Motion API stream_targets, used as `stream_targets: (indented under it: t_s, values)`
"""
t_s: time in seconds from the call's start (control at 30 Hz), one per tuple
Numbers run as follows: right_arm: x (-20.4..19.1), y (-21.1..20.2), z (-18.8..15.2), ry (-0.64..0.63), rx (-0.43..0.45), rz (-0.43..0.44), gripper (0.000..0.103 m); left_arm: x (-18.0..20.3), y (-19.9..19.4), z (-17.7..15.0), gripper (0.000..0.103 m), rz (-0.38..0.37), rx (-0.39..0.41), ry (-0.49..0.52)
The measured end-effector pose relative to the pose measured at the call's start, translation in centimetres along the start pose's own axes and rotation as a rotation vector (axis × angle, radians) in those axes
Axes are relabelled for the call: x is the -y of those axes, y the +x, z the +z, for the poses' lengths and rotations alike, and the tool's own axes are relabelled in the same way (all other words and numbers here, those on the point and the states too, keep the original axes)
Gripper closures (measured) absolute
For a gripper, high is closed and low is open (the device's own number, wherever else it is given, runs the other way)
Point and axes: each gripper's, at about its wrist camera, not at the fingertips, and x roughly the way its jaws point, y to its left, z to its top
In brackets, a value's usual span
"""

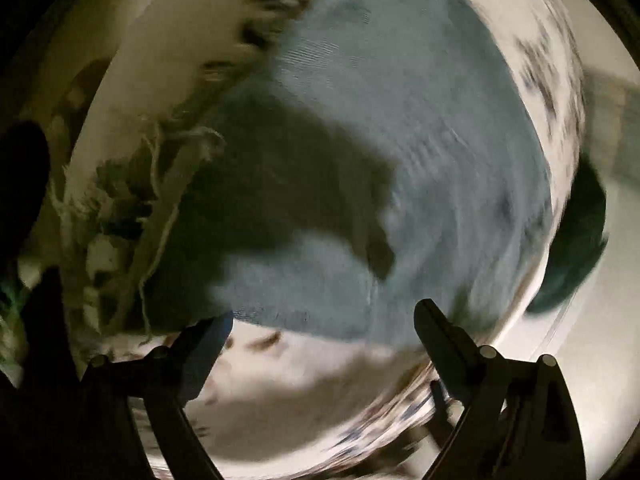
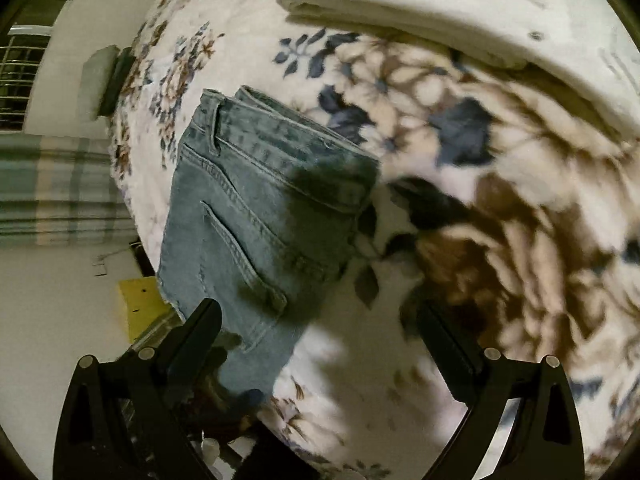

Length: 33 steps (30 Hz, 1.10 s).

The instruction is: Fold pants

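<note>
Light blue jeans [image 2: 248, 208] lie folded on a floral blanket [image 2: 500, 220], waistband and back pocket up. In the left wrist view the jeans [image 1: 420, 140] fill the middle, blurred, with a frayed hem and loose threads [image 1: 168, 184] at the left. My left gripper [image 1: 322, 320] is open and empty just above the near edge of the denim. My right gripper [image 2: 320, 312] is open and empty, its left finger [image 2: 200, 328] over the lower part of the jeans, its right finger [image 2: 444, 340] over the blanket.
A folded cream cloth [image 2: 460, 12] lies on the blanket at the far side. A yellow box [image 2: 140, 304] and a plaid fabric [image 2: 56, 192] sit beyond the bed's left edge. A dark green object [image 1: 576, 240] lies right of the jeans.
</note>
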Motion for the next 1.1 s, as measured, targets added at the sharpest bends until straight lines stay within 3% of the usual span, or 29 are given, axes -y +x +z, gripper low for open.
stream_targets:
  t_s: [0.1, 0.2, 0.27, 0.3, 0.33, 0.5, 0.67, 0.77, 0.87, 1.03, 1.07, 1.1]
  values:
    - [0.1, 2.2, 1.5, 0.010, -0.005, 0.043, 0.003, -0.4, -0.1, 0.9, 0.011, -0.027, 0.048, -0.113]
    - [0.5, 4.0, 2.6, 0.035, -0.001, 0.094, 0.004, 0.6, -0.4, 1.4, 0.011, -0.003, 0.095, -0.135]
    - [0.8, 4.9, 3.2, 0.057, 0.013, 0.117, 0.008, 1.5, -0.9, 1.5, 0.021, 0.021, 0.139, -0.112]
    - [0.8, 5.1, 3.4, 0.065, 0.022, 0.128, 0.026, 1.8, -1.1, 1.6, 0.029, 0.026, 0.149, -0.106]
    - [0.8, 5.4, 3.6, 0.073, 0.031, 0.135, 0.041, 1.8, -1.2, 1.6, 0.031, 0.024, 0.154, -0.101]
    - [1.5, 5.1, 3.4, 0.129, 0.054, 0.169, 0.069, 1.1, -1.7, 3.0, 0.028, -0.099, 0.113, -0.052]
    - [2.0, 4.3, 3.0, 0.138, 0.022, 0.180, 0.068, -0.6, 0.8, 0.5, 0.023, -0.224, 0.063, -0.192]
    - [2.8, 4.3, 2.9, 0.138, -0.007, 0.173, 0.063, -1.1, 2.0, 1.2, 0.023, -0.206, 0.051, -0.236]
    - [3.1, 4.5, 3.1, 0.119, -0.026, 0.158, 0.057, 0.6, 2.3, 2.4, 0.014, -0.208, 0.077, -0.276]
    - [3.3, 4.8, 3.1, 0.118, -0.019, 0.175, 0.056, 5.6, 1.6, 4.3, 0.014, -0.178, 0.191, -0.189]
    - [3.4, 4.7, 2.9, 0.122, -0.013, 0.181, 0.056, 6.4, 1.4, 4.7, 0.018, -0.188, 0.211, -0.168]
    - [3.4, 4.7, 2.7, 0.121, -0.005, 0.184, 0.057, 7.4, 1.3, 5.2, 0.031, -0.197, 0.234, -0.132]
